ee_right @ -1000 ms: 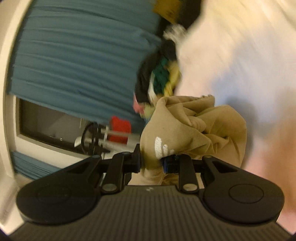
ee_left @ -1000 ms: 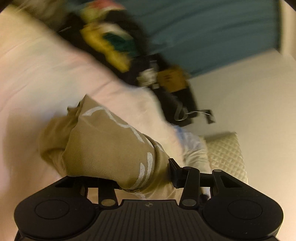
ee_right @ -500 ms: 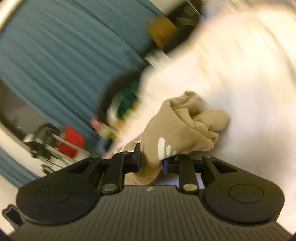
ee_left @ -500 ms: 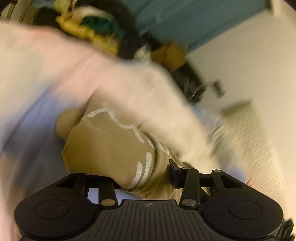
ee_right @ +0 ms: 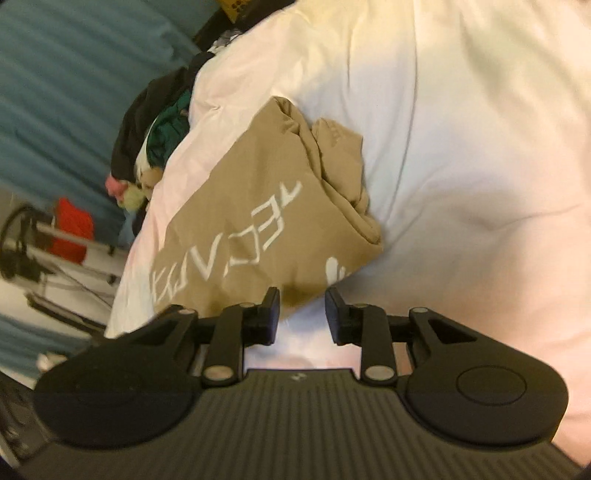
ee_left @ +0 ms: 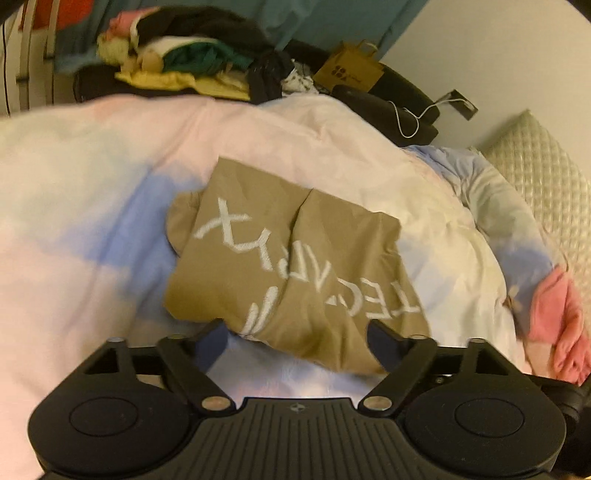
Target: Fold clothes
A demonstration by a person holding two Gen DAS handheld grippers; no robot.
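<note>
Filling most of both views is a bed, its pale duvet (ee_left: 92, 229) lying puffy and creased, washed with pink and blue in the left wrist view. Behind it, at twelve o'clock, a teal curtain (ee_left: 332, 18) is hanging above a heap of mixed clothes (ee_left: 177, 62) and a brown paper bag (ee_left: 349, 70); a quilted pillow (ee_left: 543, 177) is sitting at two o'clock and a pink garment (ee_left: 557, 325) at four. In the right wrist view a metal stand with something red on it is showing at nine o'clock, too blurred to name.

Lying on the duvet at the centre is the tan shirt (ee_left: 295, 266), white lettering up, partly flattened, one end bunched into folds (ee_right: 340, 173).

It looks light, limp and not slippery, so it will probably sag and crease wherever it is lifted. Hems, shoulders or a corner seem the best places to pinch, rather than the bunched mass.

The left gripper (ee_left: 295, 325) is standing wide, its jaws having just been opening, with the shirt's near edge between them but untouched. The right gripper (ee_right: 302, 306) is parting narrowly, pads clear of the cloth just beyond them.
</note>
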